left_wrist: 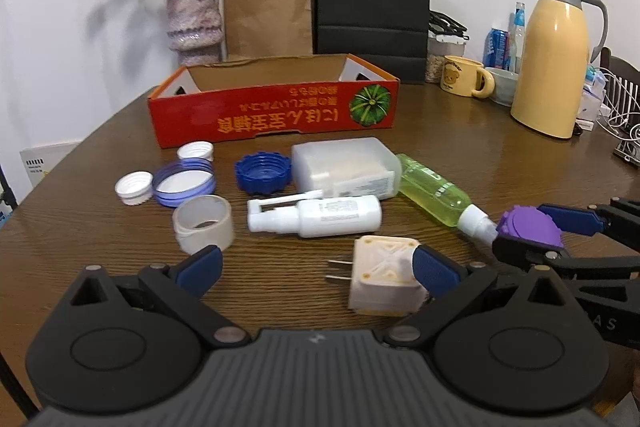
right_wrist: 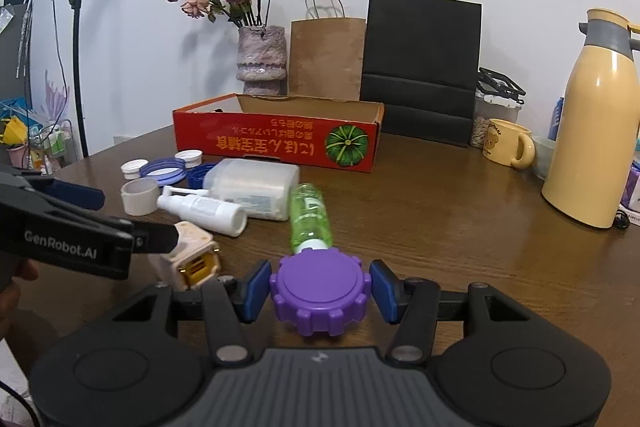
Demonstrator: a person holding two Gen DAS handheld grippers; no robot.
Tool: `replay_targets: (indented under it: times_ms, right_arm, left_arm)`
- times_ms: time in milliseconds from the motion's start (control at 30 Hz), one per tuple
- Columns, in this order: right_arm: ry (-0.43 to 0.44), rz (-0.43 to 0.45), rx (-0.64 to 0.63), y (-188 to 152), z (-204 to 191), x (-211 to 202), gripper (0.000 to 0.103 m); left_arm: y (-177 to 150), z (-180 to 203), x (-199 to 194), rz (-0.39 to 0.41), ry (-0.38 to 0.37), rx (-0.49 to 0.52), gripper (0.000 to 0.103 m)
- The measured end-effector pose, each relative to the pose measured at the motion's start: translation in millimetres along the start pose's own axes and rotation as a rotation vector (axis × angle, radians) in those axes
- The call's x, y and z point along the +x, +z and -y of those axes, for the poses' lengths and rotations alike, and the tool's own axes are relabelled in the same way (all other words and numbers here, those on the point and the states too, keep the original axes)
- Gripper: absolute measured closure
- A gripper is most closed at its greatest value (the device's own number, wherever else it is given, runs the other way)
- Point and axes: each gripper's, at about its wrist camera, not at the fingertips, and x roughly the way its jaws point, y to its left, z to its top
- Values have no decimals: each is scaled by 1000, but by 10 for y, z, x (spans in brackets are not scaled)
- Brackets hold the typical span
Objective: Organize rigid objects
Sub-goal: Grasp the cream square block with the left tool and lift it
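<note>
L to R on the wooden table: 2 white caps, one at far L and one nearer the box, w/ a clear blue-rimmed lid between them; a tape roll in front. Next a dark blue ridged cap, then a white spray bottle lying on its side, a frosted plastic case just behind it. The red cardboard box sits open behind the cluster, pumpkin print on its front. L gripper has jaws spread wide, R pad touching a cream plug adapter, L pad apart from it, no clamp. Green bottle lies tilted, white cap end toward the R gripper, which is closed on a purple ridged cap, pads pressing both sides. Far R: yellow mug, yellow thermos.
</note>
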Motion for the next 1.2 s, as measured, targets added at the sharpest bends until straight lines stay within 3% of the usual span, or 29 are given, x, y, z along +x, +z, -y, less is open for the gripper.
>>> replay_targets:
  times_ms: [300, 367, 467, 500, 1200]
  right_arm:
    - [7, -14, -22, 14, 125, 83, 50]
    - [5, -13, -27, 15, 138, 93, 50]
    - [12, -14, -26, 15, 145, 104, 50]
    - [14, -14, -28, 19, 148, 109, 50]
    - [15, -8, -44, 85, 81, 112, 50]
  left_arm:
    - [18, 182, 174, -36, -9, -19, 0]
    - [18, 211, 199, -41, -19, -20, 4]
    - [18, 237, 231, -57, -41, -26, 24]
    - [17, 241, 243, -64, -51, -28, 35]
    - [92, 140, 147, -34, -59, -44, 36]
